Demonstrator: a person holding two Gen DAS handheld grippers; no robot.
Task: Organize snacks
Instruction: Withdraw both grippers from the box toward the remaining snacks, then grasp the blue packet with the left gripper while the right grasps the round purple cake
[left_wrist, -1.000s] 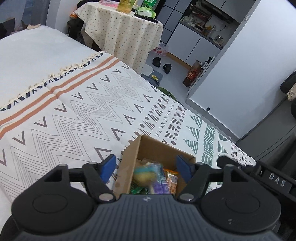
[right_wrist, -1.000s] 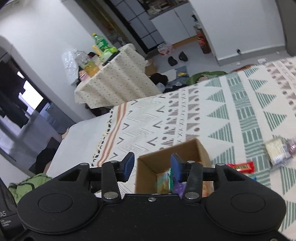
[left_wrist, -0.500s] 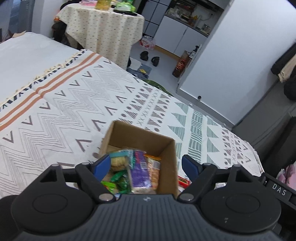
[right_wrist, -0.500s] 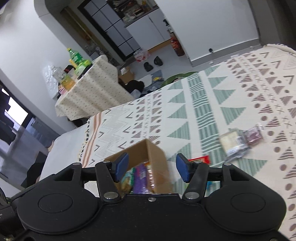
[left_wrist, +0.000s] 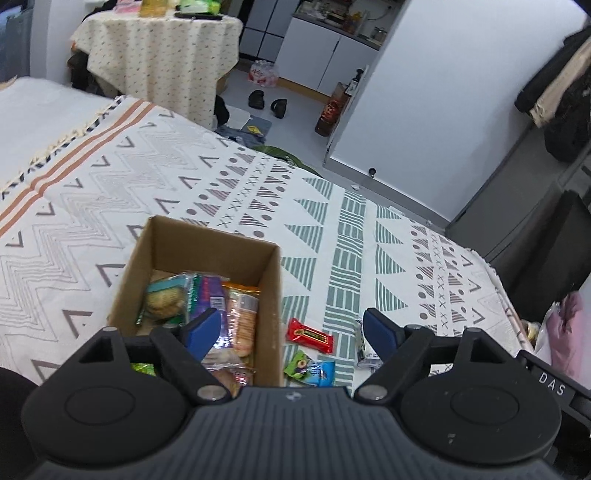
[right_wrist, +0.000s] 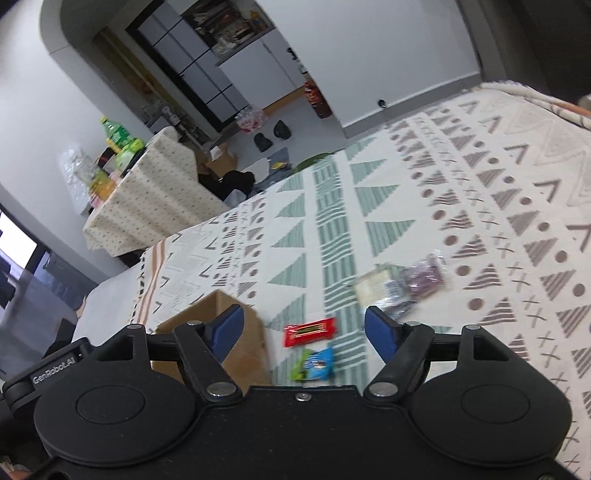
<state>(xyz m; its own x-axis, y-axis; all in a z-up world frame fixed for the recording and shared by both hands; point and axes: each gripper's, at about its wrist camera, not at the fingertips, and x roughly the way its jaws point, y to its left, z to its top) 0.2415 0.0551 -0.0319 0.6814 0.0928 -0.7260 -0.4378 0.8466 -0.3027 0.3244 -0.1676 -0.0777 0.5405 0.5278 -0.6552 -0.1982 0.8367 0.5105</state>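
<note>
Three snacks lie on the bed at 3 o'clock of the box: red bar, green pack, clear bag. Both tongs, left and right, are released, empty. Next, I judge: pinch the red bar.

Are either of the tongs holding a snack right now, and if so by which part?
Nothing is held. The left tongs and the right tongs are both open and empty. The red snack lies loose on the blanket.

An open brown cardboard box, packets piled inside, sits left of centre; a red wrapper, a green-blue packet lie just right.
</note>
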